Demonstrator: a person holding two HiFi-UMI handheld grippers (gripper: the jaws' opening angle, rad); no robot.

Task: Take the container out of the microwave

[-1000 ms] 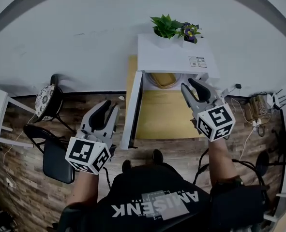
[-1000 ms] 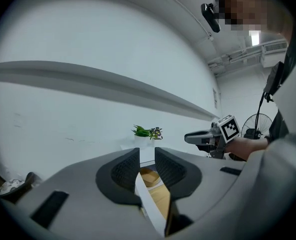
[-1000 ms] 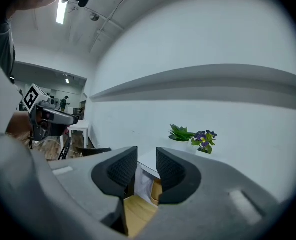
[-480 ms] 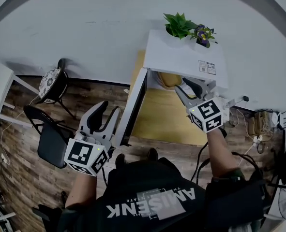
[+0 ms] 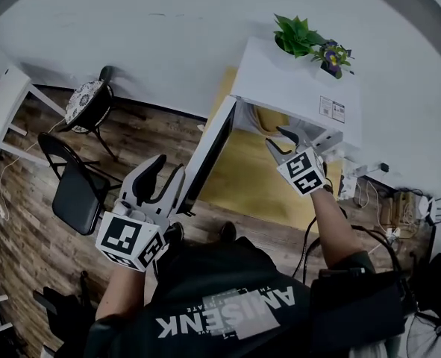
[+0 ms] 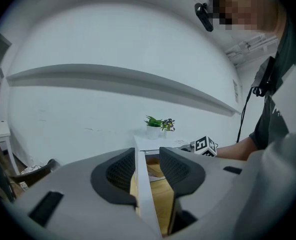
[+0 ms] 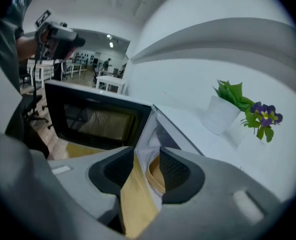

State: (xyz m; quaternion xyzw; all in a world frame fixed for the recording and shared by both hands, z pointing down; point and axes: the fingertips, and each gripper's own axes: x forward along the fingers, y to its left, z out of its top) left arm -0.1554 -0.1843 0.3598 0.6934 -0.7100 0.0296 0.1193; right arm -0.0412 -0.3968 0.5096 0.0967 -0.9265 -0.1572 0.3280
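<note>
The white microwave [image 5: 295,80] stands on a yellow table [image 5: 242,185] with its door [image 5: 209,155] swung wide to the left. Inside the cavity sits a tan container [image 5: 269,118], also seen as a tan rim [image 7: 155,176] past the right jaws. My right gripper [image 5: 280,136] is open just in front of the cavity; its jaws have just been opening, with nothing pressed between them. My left gripper [image 5: 164,171] is open near the door's outer edge [image 6: 141,184], which shows in the gap; its jaws have just been opening too.
A potted plant [image 5: 298,36] and a small flower pot [image 5: 332,54] stand on the microwave's top. A black chair [image 5: 74,192], a cushioned stool [image 5: 86,103] and a white side table [image 5: 4,103] are on the wooden floor at the left. Cables lie at the right [image 5: 388,200].
My right gripper has dropped and tipped down toward the microwave's open cavity. Both grippers' jaws stand wider than before. The left gripper sank a little beside the door.
</note>
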